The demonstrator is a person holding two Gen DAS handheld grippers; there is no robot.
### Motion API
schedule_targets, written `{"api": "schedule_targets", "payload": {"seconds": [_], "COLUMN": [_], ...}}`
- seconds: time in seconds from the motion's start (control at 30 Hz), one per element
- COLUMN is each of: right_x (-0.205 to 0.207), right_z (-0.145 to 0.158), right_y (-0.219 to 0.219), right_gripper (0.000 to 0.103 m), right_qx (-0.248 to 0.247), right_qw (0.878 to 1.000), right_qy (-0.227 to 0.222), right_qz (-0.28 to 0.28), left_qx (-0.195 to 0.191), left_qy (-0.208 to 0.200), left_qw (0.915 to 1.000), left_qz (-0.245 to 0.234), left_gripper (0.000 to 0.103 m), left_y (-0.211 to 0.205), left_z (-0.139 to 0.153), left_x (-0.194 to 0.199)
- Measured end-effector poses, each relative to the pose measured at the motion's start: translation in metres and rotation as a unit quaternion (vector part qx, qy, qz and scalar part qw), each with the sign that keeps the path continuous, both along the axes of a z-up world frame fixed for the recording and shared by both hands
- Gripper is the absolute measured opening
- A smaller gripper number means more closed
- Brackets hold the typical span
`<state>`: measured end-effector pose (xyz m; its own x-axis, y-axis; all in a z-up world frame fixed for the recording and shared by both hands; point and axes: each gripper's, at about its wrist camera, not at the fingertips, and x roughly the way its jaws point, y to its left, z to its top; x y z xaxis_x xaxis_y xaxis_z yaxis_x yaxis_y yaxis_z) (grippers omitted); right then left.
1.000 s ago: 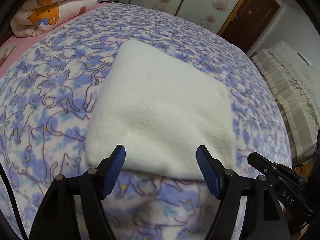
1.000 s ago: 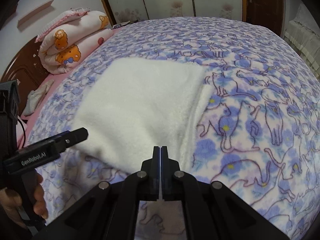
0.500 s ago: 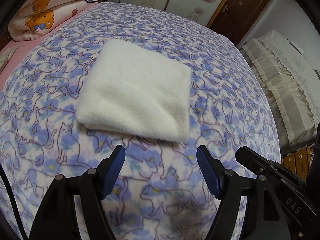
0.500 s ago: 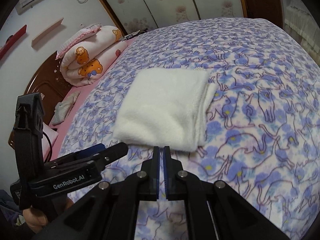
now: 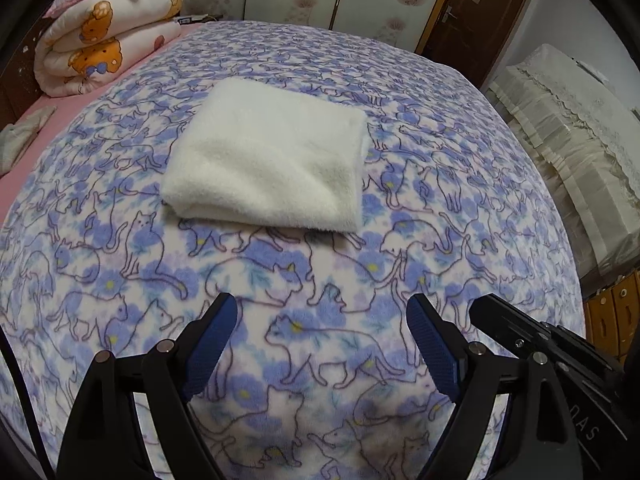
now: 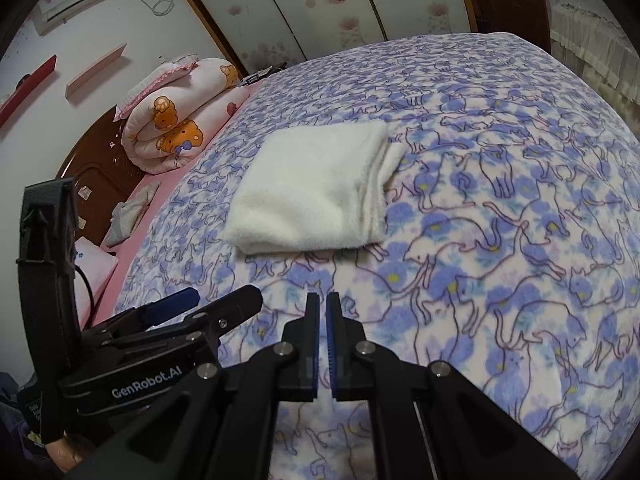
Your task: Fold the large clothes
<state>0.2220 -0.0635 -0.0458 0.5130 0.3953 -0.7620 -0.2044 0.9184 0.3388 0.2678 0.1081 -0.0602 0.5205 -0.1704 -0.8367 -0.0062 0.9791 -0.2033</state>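
Observation:
A white fleece garment (image 5: 272, 156) lies folded into a thick rectangle on the bed; it also shows in the right wrist view (image 6: 316, 190). My left gripper (image 5: 322, 314) is open and empty, held back from the garment's near edge above the bedspread. My right gripper (image 6: 322, 300) is empty with its blue pads almost together, a narrow slit between them, also short of the garment. The left gripper's body shows at lower left in the right wrist view (image 6: 160, 340).
The bed carries a blue cat-print blanket (image 5: 340, 288). A rolled bear-print quilt (image 5: 104, 40) lies at the head of the bed. A cream-covered cabinet (image 5: 568, 128) stands to the right. A brown door (image 5: 480, 12) is at the back.
Both grippers have pulled back and risen away from the folded garment, which stays still on the bed. The right gripper's pads have parted by a narrow slit.

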Motion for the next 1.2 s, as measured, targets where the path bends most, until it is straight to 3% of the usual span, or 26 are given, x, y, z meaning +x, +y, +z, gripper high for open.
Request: {"api": "schedule_targets", "payload": {"seconds": [0.4,0.6,0.8,1.2], "right_x": [-0.061,-0.122,-0.181,-0.245], "right_z": [-0.036,-0.014,0.014,0.033], "right_y": [-0.041,-0.056,-0.060,-0.064], "right_gripper": [0.004,0.004,0.004,0.004], "right_qx": [-0.007,-0.019,-0.072,-0.073], "right_qw": [1.000,0.998,0.995,0.994], "right_qy": [-0.003,-0.035,-0.051,-0.065], "right_qz": [-0.030,-0.041,-0.053,-0.051], "left_qx": [0.024,0.048,0.097,0.109], "left_qy": [-0.028,-0.057,-0.073,-0.086], "left_qw": [0.9993,0.9972,0.9925,0.9903], "left_qz": [-0.009,-0.003,-0.014,-0.006], "left_gripper": [0.086,0.086,0.086,0.086], "left_y": [-0.041,-0.061,-0.081,-0.080], "left_z": [-0.030,-0.003,0.029,0.048], "left_x": [-0.071,-0.133,-0.191,-0.259]}}
